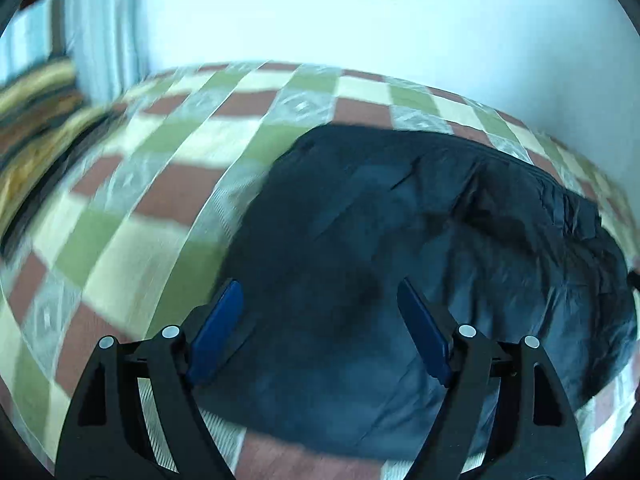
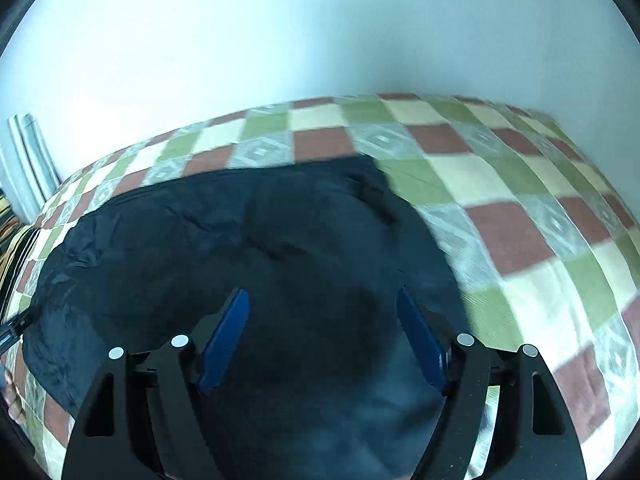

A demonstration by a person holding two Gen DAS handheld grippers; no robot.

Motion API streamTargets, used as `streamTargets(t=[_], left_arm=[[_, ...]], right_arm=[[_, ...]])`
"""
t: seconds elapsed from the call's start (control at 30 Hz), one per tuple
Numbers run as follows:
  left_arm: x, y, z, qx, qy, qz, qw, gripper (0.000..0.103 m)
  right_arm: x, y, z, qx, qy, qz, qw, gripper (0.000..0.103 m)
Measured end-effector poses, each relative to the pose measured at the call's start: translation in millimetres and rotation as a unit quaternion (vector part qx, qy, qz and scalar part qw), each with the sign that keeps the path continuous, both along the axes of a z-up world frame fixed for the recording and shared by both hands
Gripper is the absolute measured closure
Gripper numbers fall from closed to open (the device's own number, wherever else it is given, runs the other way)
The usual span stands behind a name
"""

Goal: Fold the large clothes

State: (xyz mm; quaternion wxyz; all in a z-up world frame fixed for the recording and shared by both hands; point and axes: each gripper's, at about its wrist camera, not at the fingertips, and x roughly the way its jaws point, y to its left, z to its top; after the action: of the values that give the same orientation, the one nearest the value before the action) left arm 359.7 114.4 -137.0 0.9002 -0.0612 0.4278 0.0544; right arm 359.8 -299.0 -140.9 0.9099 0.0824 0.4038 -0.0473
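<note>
A large dark blue garment lies folded in a broad rounded heap on a checked bedspread. In the left wrist view my left gripper hovers over the garment's left part, blue pads spread wide, nothing between them. The right wrist view shows the same garment filling the left and middle, with its right corner near the bedspread. My right gripper hangs above the cloth, jaws wide apart and empty. Both views are blurred.
A white wall runs behind the bed. A pale radiator and a striped brown blanket sit at the far left. The left hand's gripper tip shows at the right view's left edge.
</note>
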Motion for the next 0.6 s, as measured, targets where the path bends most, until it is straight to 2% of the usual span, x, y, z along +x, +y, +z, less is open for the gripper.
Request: streamTargets(t=[0.17,0.27,0.4,0.53,0.6], left_arm=[[-40,35,-14,-0.039,0.007,0.035,0.9986,0.022],[-53,47,-20,-0.077,0.003,0.031,0.9965,0.018],[-46,49,-30,-0.127,0.004,0.015,0.9918,0.017],[-33,45,-42,-0.136,0.005,0.015,0.9906,0.014],[-27,47,-47,-0.152,0.008,0.018,0.9882,0.014]], right_arm=[[-30,-41,-18,0.012,0.028,-0.035,0.999,0.028],[-39,-58,-30,0.041,0.038,-0.053,0.997,0.028],[-36,-68,-48,0.086,0.051,-0.064,0.993,0.028],[-30,-69,-59,0.116,0.061,-0.065,0.989,0.027],[-28,-68,-64,0.125,0.066,-0.062,0.988,0.027]])
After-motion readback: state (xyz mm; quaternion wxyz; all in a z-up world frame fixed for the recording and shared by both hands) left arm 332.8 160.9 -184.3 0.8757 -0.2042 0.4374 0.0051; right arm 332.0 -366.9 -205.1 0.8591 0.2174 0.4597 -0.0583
